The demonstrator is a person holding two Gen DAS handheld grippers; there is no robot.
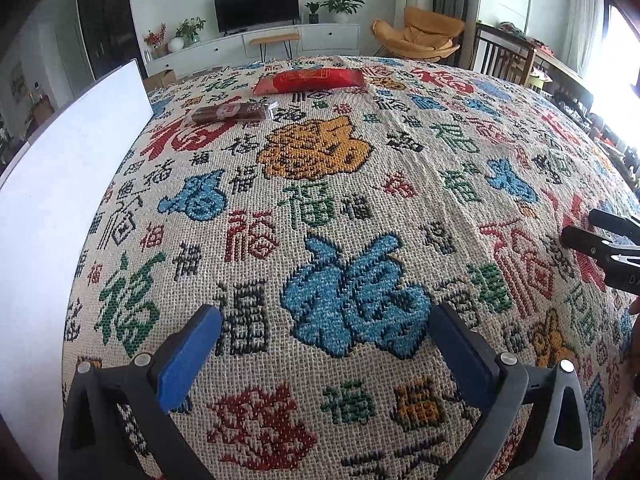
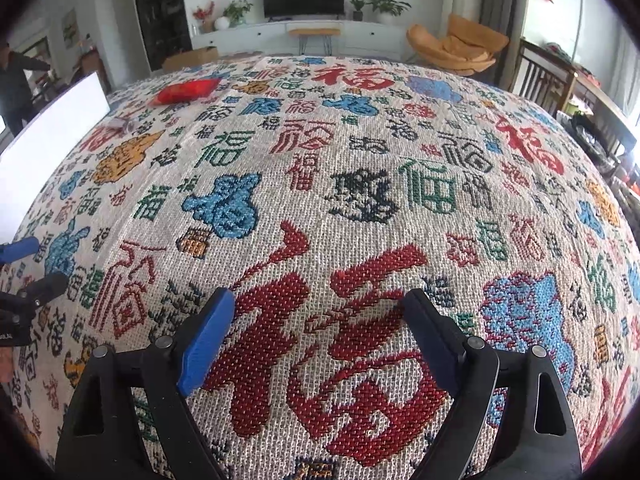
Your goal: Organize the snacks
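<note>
A woven cloth (image 1: 360, 208) printed with red, blue, green and orange characters covers the whole work surface. A white board (image 1: 60, 184) lies along the cloth's left edge. Beyond the far edge of the cloth stand a long white cabinet (image 1: 280, 42) carrying a dark television (image 1: 257, 6) and potted plants, with an orange chair (image 1: 420, 36) to its right. The left gripper (image 1: 326, 344) hovers over a blue character near the front of the cloth; its jaws stand wide apart and hold nothing. The right gripper (image 2: 322, 328) hovers over a large red character, jaws likewise spread wide and holding nothing; it appears at the right edge of the left wrist view. The snacks lie at the far left of the cloth, well apart from both grippers. The red packet (image 1: 310, 80) lies flat nearest the far edge. The brown wrapped bar (image 1: 232, 113) lies just in front of it, near the board. No object stands between the grippers and the snacks.
</note>
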